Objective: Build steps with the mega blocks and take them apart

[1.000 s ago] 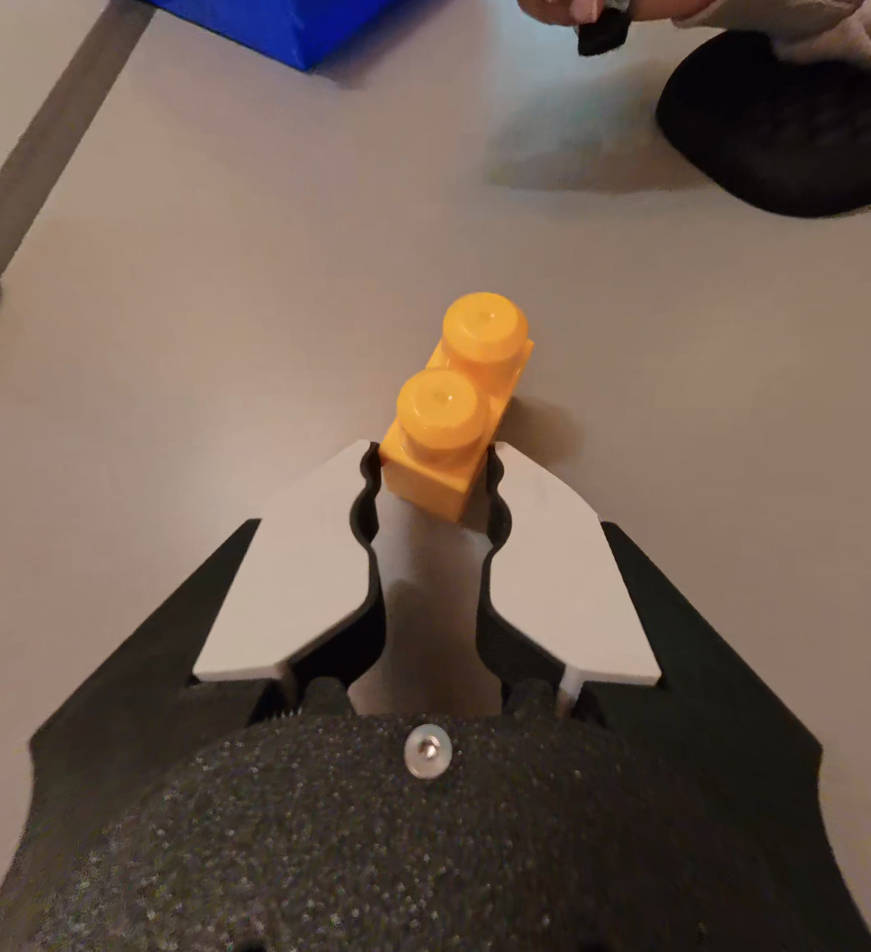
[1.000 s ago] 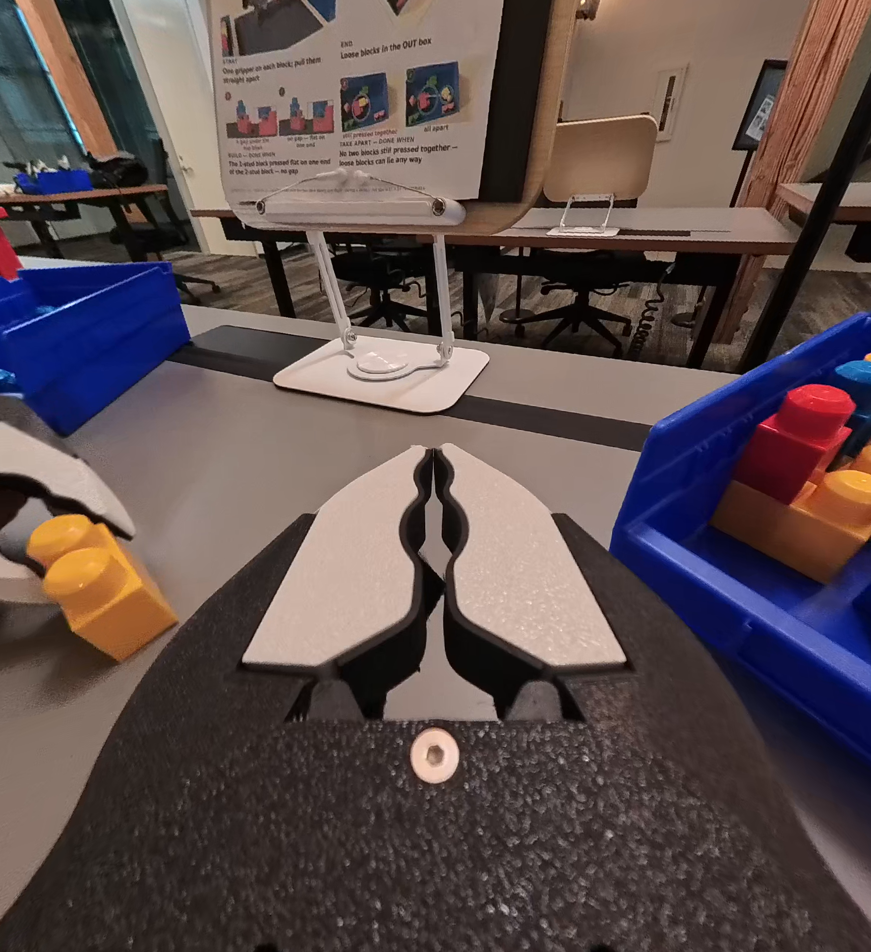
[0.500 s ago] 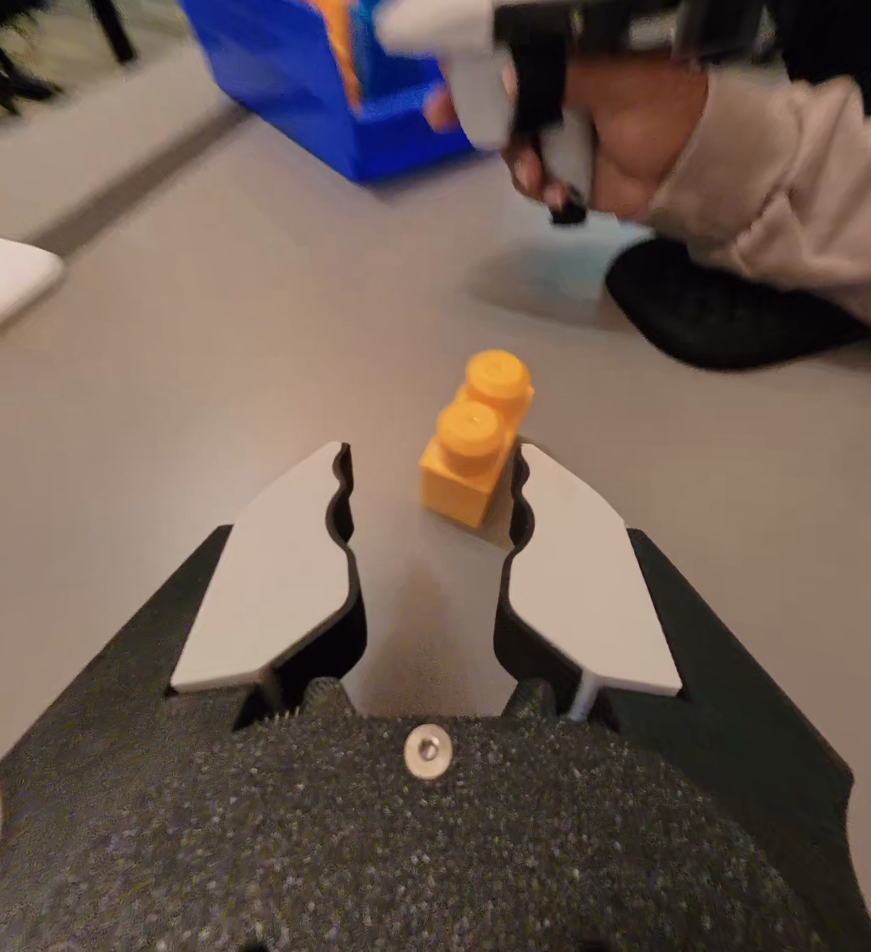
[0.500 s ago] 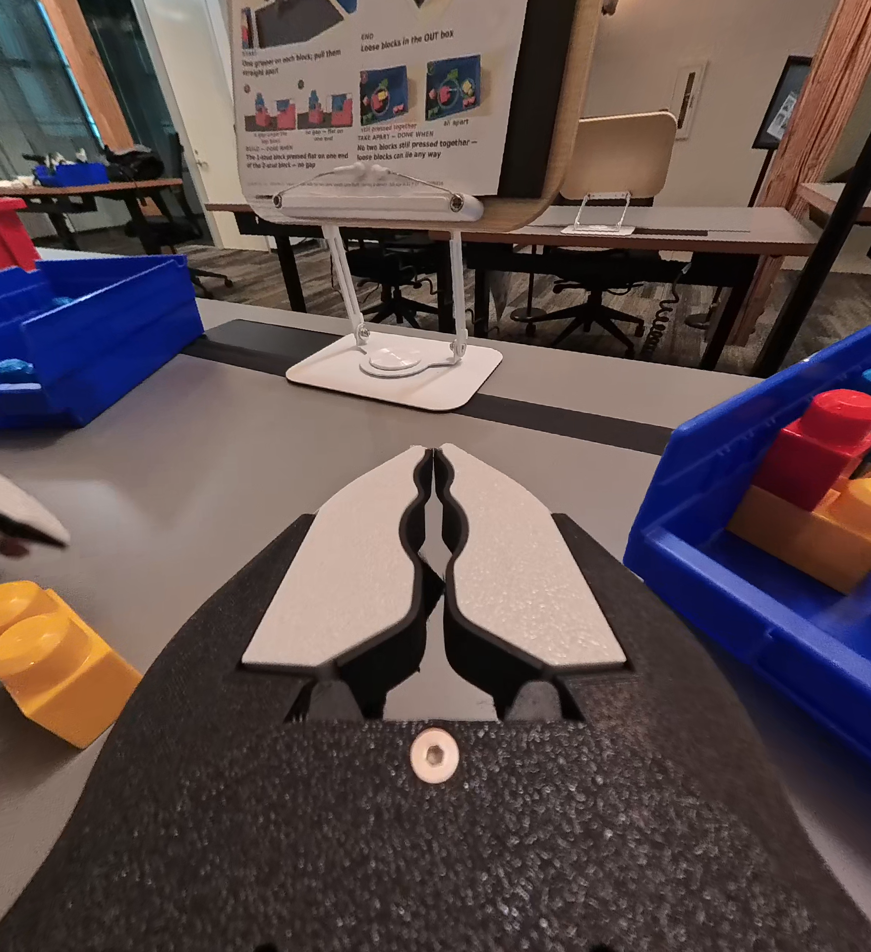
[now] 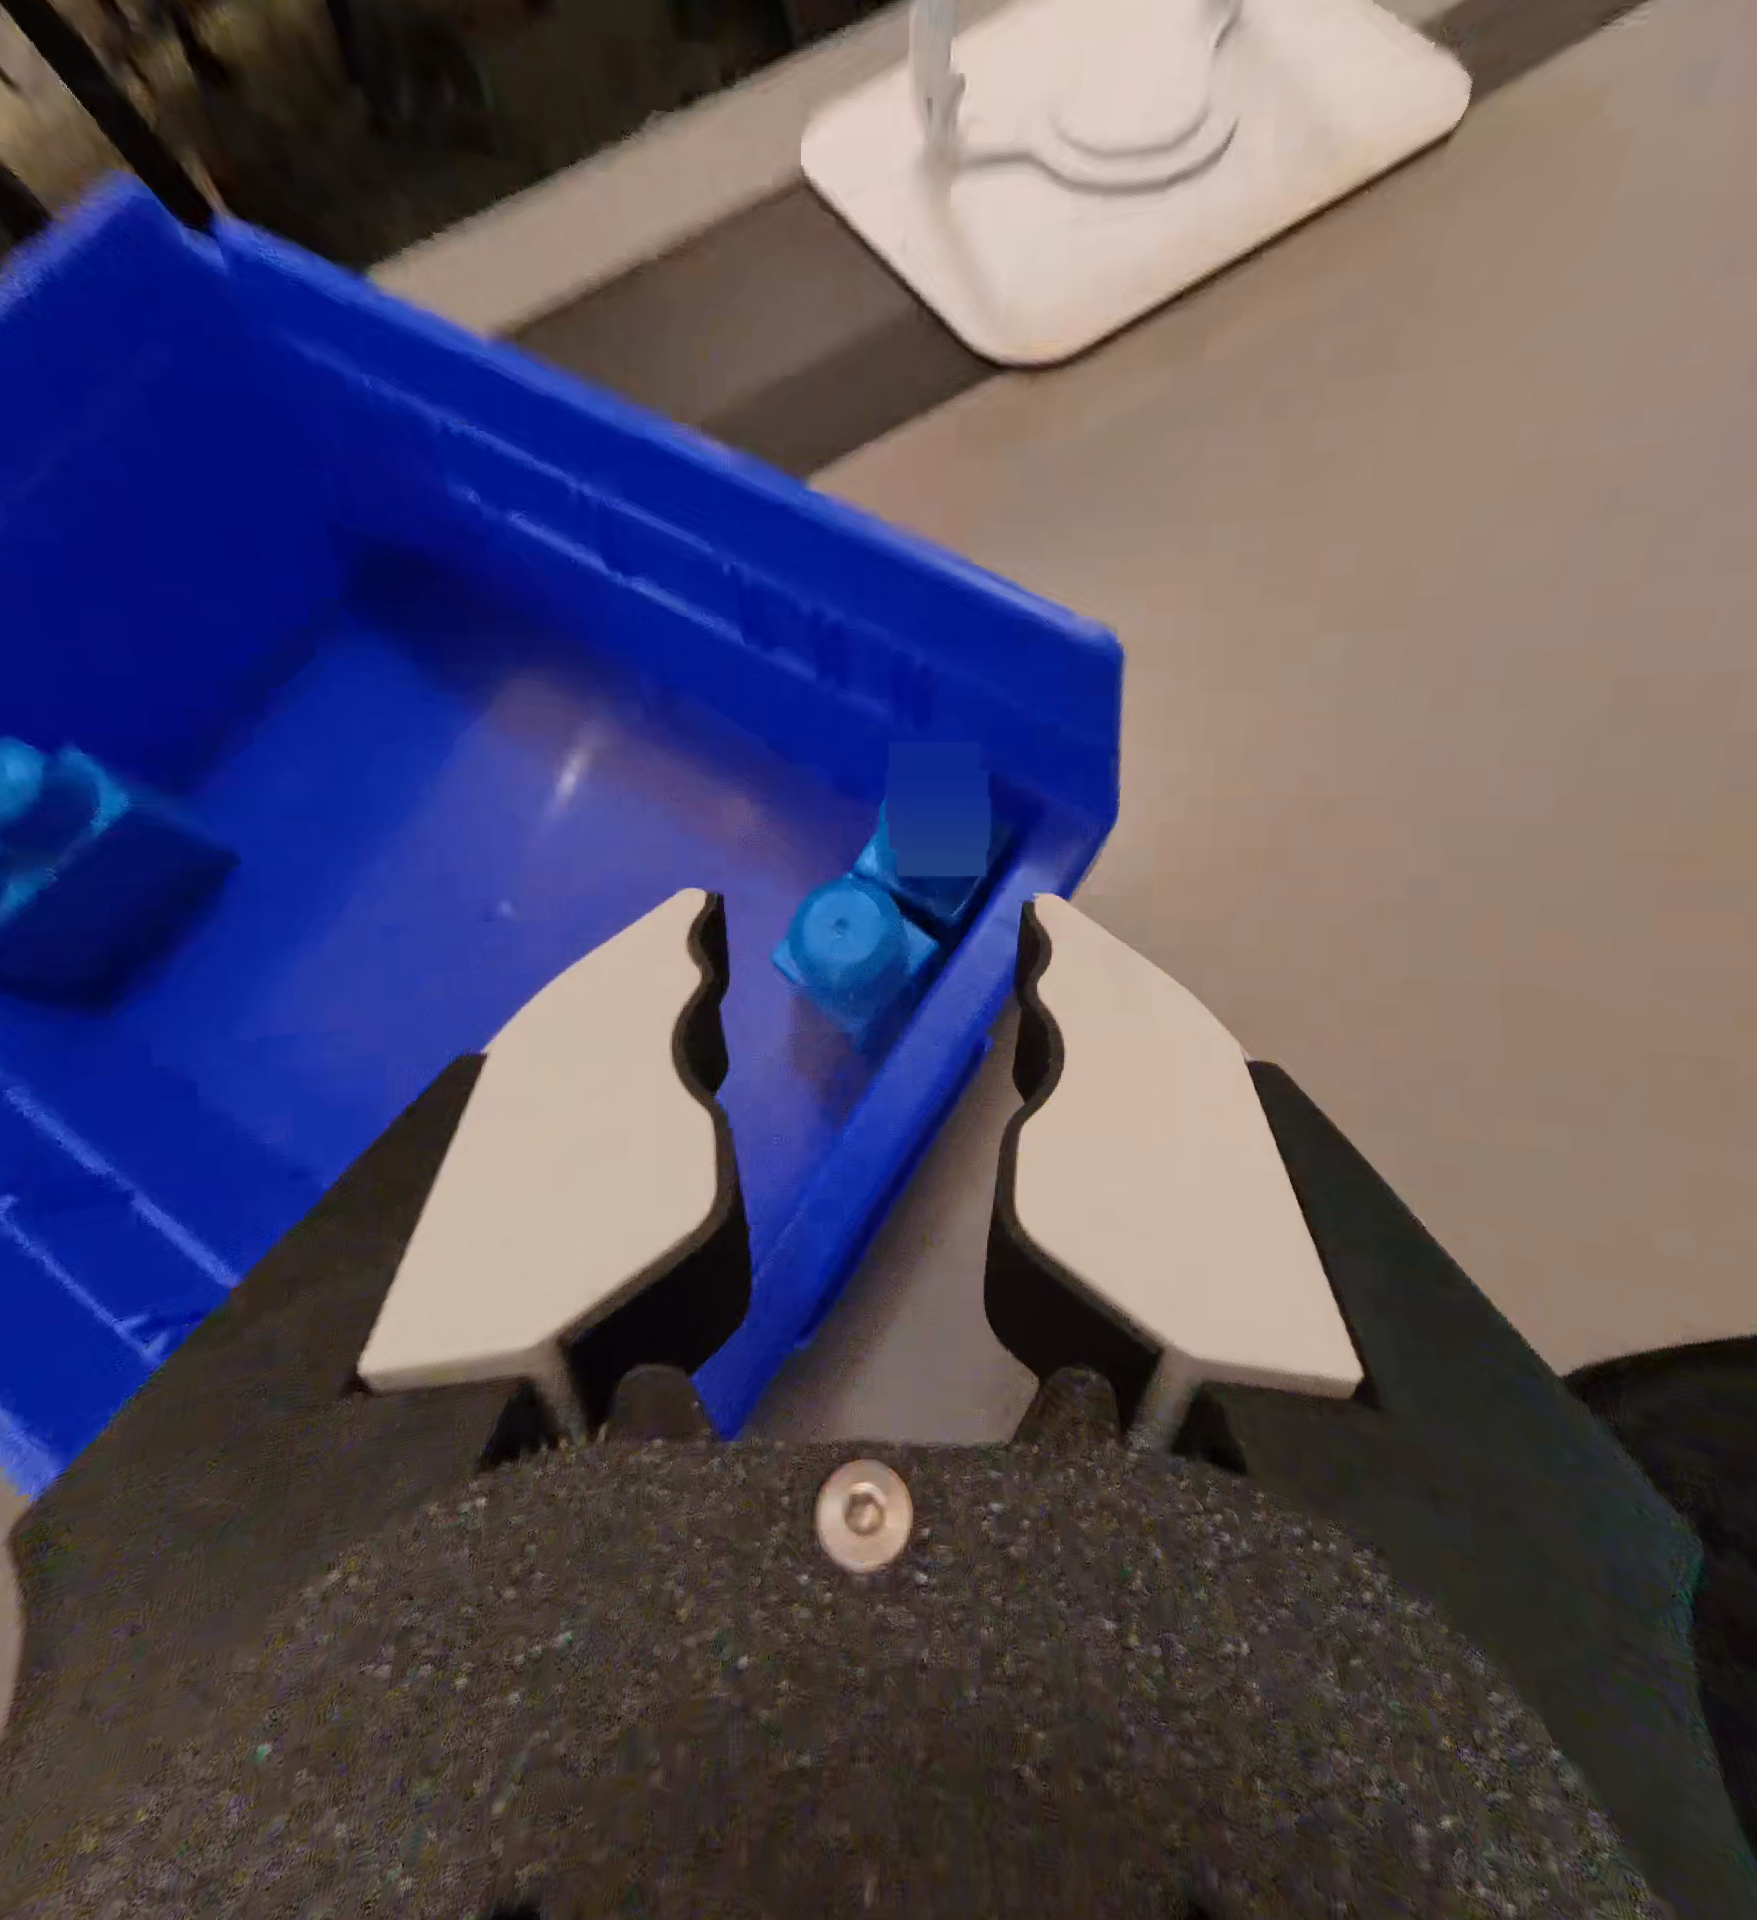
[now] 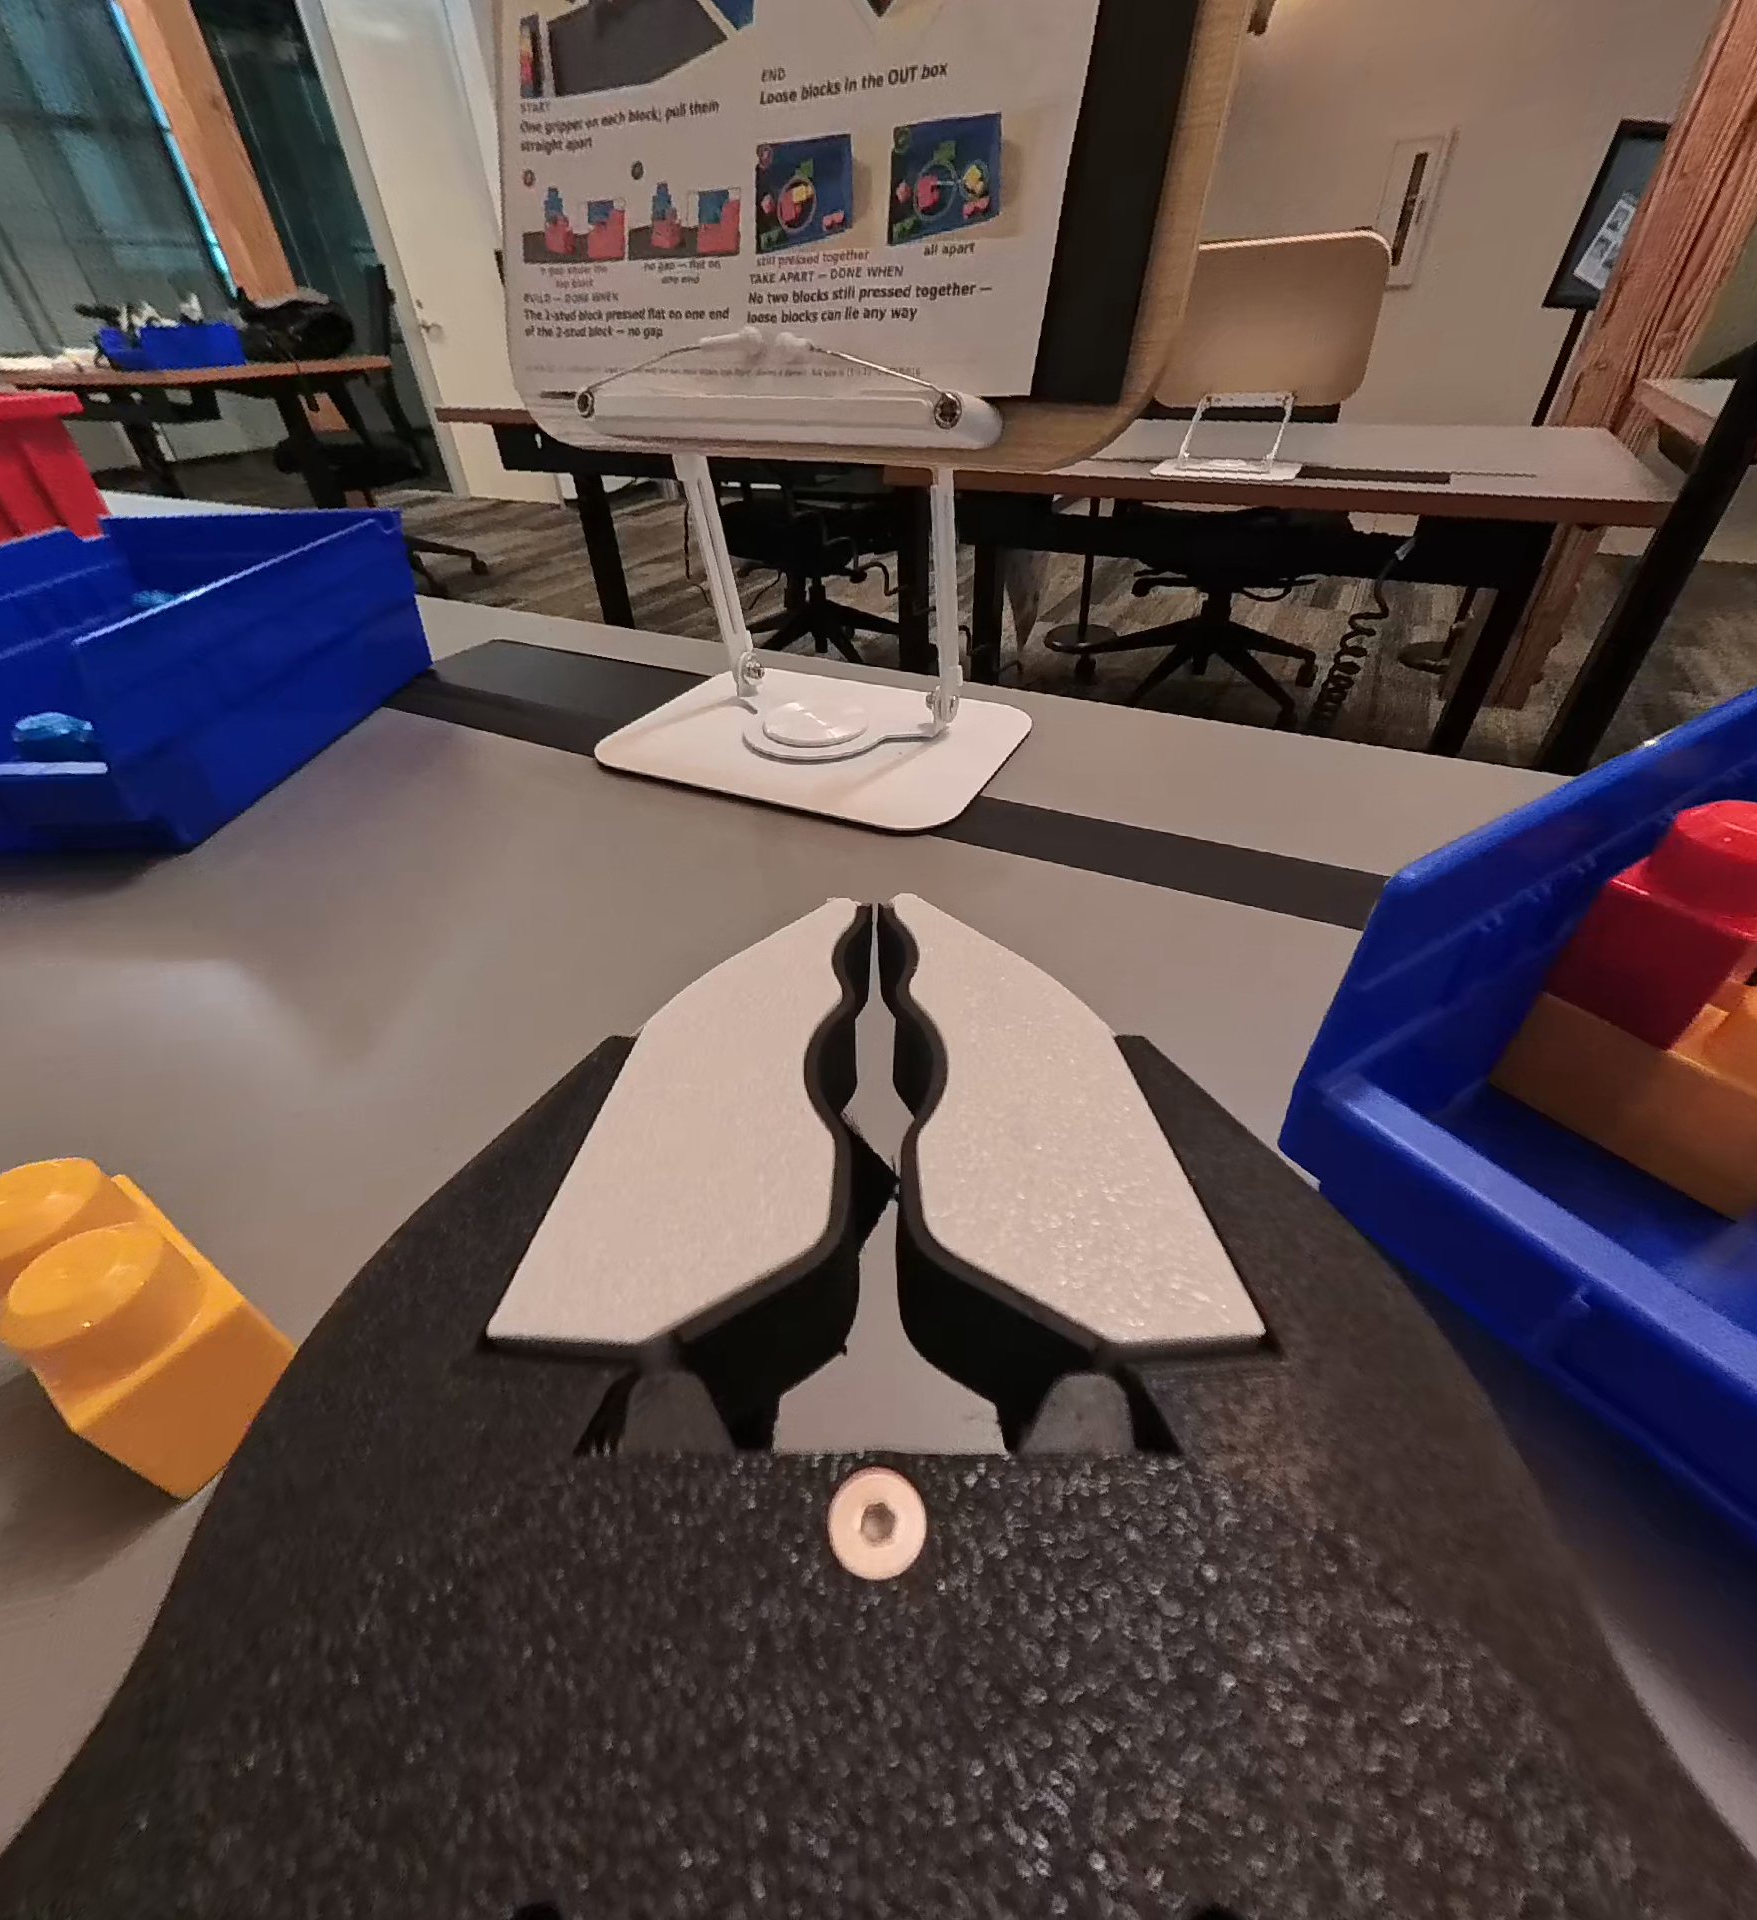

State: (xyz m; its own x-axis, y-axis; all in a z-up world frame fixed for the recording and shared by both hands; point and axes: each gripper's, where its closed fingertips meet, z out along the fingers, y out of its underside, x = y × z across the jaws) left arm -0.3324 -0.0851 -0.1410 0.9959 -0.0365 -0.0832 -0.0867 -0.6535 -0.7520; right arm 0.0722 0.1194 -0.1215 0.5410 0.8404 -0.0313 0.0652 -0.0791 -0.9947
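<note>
Two blue blocks (image 5: 858, 951) lie in our bin (image 5: 583, 540); left gripper (image 5: 869, 935) fingers spread, right gripper (image 6: 874, 914) pressed together; light, rigid, slick plastic, so we pinch flat sides.

We see a grey table (image 6: 354, 997) crossed by a dark strip (image 6: 1144, 842) | behind it long desks (image 6: 1373, 488) with black office chairs (image 6: 1217, 623) on patterned carpet (image 6: 1061, 582) | wooden posts (image 6: 1663, 281) right and left | glass partitions (image 6: 32, 208) at left | pale wall (image 6: 1300, 114) beyond | soft indoor light
</note>
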